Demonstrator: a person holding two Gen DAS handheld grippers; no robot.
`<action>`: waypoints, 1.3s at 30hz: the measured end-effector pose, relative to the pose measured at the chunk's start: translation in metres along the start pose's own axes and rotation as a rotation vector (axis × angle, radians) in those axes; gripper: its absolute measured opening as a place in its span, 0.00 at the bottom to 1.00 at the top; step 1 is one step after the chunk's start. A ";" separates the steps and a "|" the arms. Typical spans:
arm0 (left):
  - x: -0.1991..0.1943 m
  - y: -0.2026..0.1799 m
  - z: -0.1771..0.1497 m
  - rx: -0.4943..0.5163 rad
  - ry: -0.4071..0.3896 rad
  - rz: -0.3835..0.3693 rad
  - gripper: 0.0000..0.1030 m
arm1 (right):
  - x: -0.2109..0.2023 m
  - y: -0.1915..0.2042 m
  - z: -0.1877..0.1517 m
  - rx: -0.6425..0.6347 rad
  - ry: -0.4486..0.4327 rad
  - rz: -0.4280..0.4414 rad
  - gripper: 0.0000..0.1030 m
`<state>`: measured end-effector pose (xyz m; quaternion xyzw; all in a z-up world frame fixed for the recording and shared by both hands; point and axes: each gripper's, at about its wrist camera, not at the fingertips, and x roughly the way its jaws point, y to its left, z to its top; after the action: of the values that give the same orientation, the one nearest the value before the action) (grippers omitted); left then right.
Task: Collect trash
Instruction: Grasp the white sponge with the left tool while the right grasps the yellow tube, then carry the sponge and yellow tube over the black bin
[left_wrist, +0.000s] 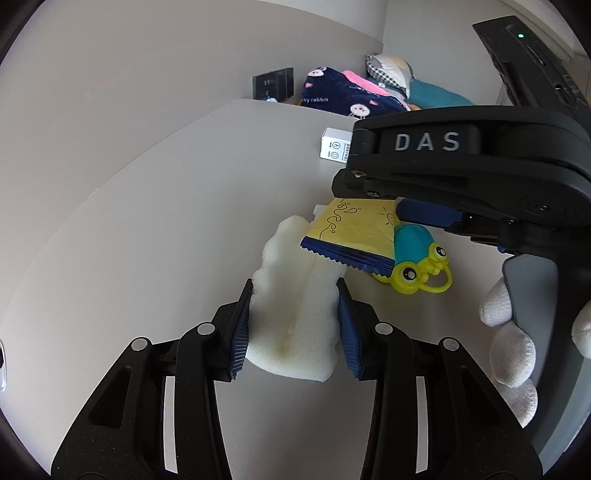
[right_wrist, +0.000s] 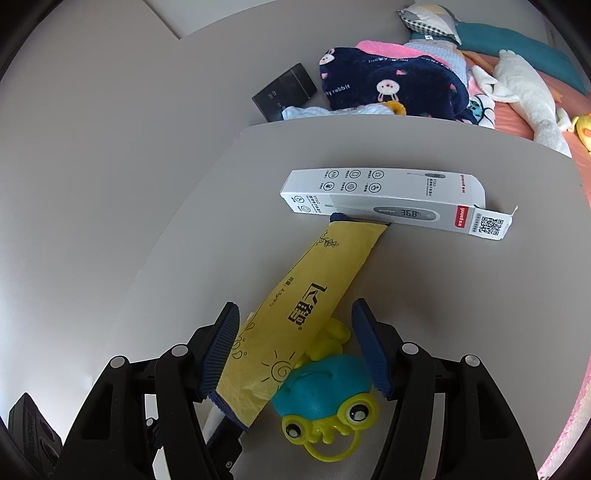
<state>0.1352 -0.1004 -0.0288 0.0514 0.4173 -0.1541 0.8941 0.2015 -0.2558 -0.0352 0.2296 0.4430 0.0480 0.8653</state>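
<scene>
My left gripper (left_wrist: 294, 325) is shut on a piece of white foam (left_wrist: 295, 314) that lies on the grey table (left_wrist: 147, 240); both blue pads press its sides. A yellow wrapper with blue crimped ends (right_wrist: 306, 302) lies on the table, partly over a teal and yellow frog toy (right_wrist: 325, 402). My right gripper (right_wrist: 295, 347) is open, its fingers on either side of the wrapper and the toy, with gaps. In the left wrist view the right gripper body hangs over the wrapper (left_wrist: 351, 236) and the toy (left_wrist: 417, 258).
A white thermometer box (right_wrist: 391, 199) lies beyond the wrapper's far end and shows in the left wrist view (left_wrist: 335, 144). A black wall plate (right_wrist: 284, 92) and a bed with blankets and a plush toy (right_wrist: 406, 81) are behind the table. A black device (right_wrist: 33, 432) sits at the lower left.
</scene>
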 end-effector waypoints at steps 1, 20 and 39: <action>0.000 0.000 0.000 0.000 0.000 0.000 0.40 | 0.003 0.000 0.001 0.004 0.005 -0.001 0.62; -0.015 -0.008 0.000 0.019 -0.075 -0.008 0.25 | -0.044 -0.004 0.006 -0.043 -0.143 0.040 0.10; -0.034 -0.029 -0.001 0.077 -0.097 0.021 0.25 | -0.119 -0.037 -0.021 -0.056 -0.175 0.044 0.10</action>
<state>0.1048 -0.1200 -0.0027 0.0825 0.3668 -0.1629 0.9122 0.1085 -0.3151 0.0262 0.2184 0.3588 0.0590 0.9056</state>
